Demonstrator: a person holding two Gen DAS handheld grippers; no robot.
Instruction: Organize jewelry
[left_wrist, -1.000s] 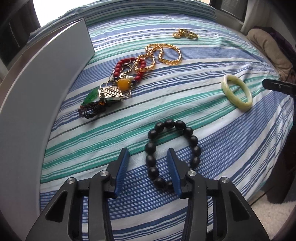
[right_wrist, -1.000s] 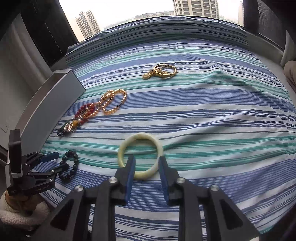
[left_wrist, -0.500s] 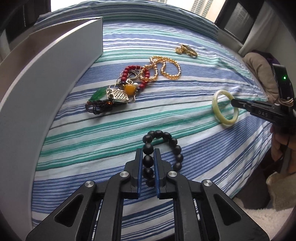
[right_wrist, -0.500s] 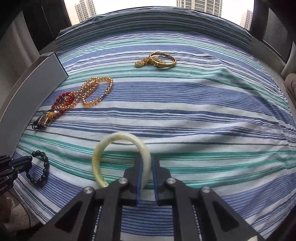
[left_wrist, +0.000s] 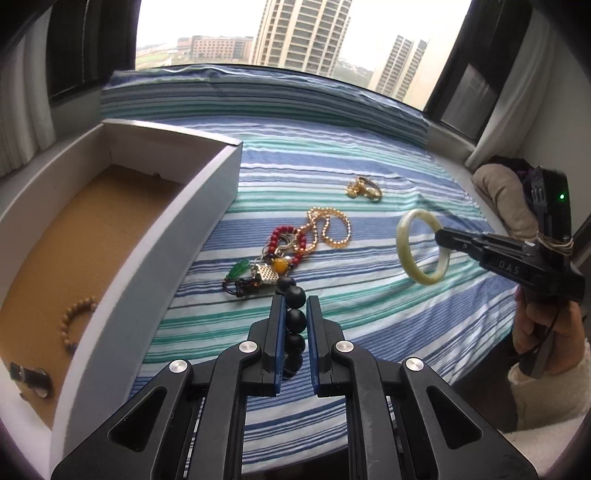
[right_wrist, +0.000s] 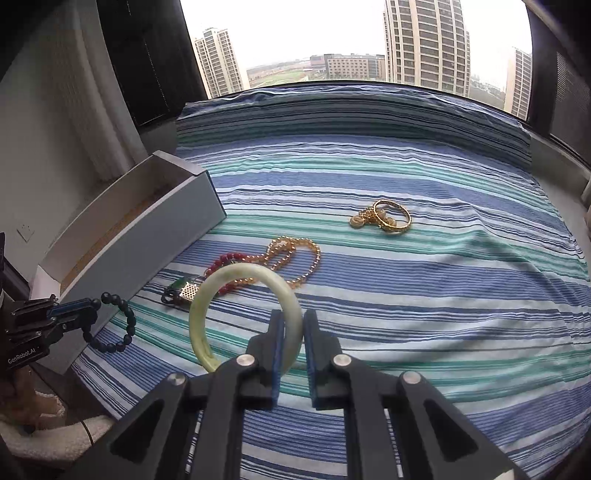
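My left gripper (left_wrist: 294, 306) is shut on a black bead bracelet (left_wrist: 295, 319) and holds it above the striped bedspread; in the right wrist view the bracelet (right_wrist: 122, 325) hangs from it (right_wrist: 96, 307) beside the box. My right gripper (right_wrist: 294, 320) is shut on a pale green jade bangle (right_wrist: 207, 295), lifted off the bed; it also shows in the left wrist view (left_wrist: 439, 233) holding the bangle (left_wrist: 404, 243). An open white box (left_wrist: 207, 184) with a brown floor stands at the left, holding a tan bead bracelet (left_wrist: 75, 317).
On the bedspread (right_wrist: 443, 295) lie a tangle of red beads, green pendant and gold charm (left_wrist: 269, 266), an amber bead strand (left_wrist: 328, 229) and gold bangles (right_wrist: 388, 218). A dark strap (left_wrist: 29, 374) lies in the box. A pillow (left_wrist: 506, 192) sits at the right.
Both grippers closed on their pieces and lifted them off the bed. The left one rose with the black bracelet, the right one with the jade bangle; the box interior came into view.
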